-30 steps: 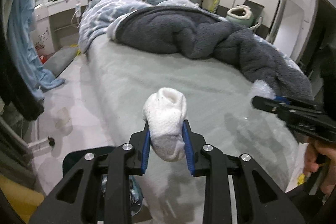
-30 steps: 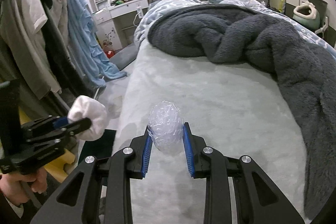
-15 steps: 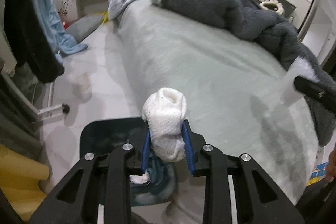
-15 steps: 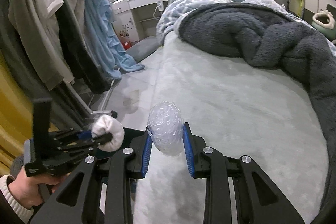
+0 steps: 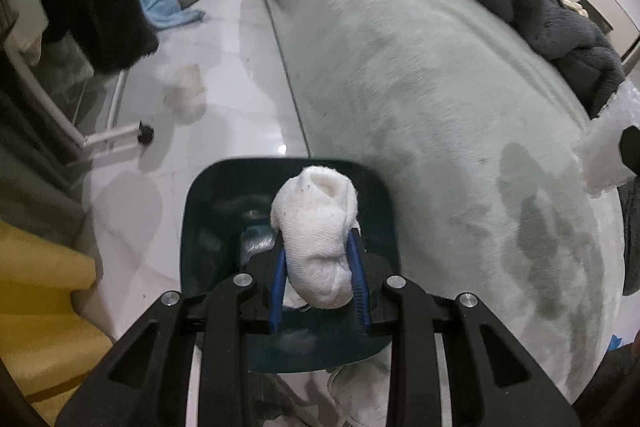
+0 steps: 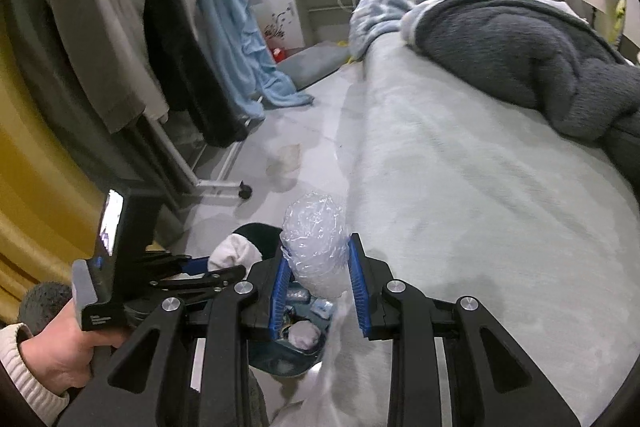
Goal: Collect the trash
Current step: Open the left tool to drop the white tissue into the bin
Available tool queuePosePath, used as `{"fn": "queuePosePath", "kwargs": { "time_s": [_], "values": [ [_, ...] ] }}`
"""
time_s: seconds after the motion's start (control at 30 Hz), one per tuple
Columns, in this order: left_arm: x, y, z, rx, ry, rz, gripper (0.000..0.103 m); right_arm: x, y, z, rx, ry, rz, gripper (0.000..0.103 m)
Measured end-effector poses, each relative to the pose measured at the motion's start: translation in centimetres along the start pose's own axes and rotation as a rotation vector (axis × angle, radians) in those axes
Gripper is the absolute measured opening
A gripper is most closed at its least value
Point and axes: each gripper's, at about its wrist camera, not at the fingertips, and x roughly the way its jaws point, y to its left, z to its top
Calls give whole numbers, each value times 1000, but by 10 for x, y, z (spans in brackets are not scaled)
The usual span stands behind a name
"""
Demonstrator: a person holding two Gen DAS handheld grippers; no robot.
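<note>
Left gripper (image 5: 318, 269) pinches the balled white sock (image 5: 316, 239), poised right over the dark bin (image 5: 208, 211) on the floor by the bed (image 5: 440, 87). Right gripper (image 6: 318, 287) clamps the crumpled plastic wad (image 6: 314, 247), just right of the bin. Best play: centre each piece over the bin mouth, spread the jaws, let it drop cleanly. A second ago both grippers faced across the bed; they've since swung left and tipped down to the bin.
</note>
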Motion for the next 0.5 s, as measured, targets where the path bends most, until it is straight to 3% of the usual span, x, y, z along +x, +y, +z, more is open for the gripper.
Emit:
{"fn": "queuePosePath", "kwargs": {
  "time_s": [0.2, 0.33, 0.5],
  "values": [
    [15, 15, -3, -19, 63, 1, 32, 31, 13, -1, -32, 54, 12, 29],
    [19, 25, -5, -28, 101, -7, 43, 54, 17, 0, -32, 92, 24, 29],
    [10, 34, -6, -25, 87, -28, 56, 77, 25, -4, -45, 135, 25, 28]
  ]
}}
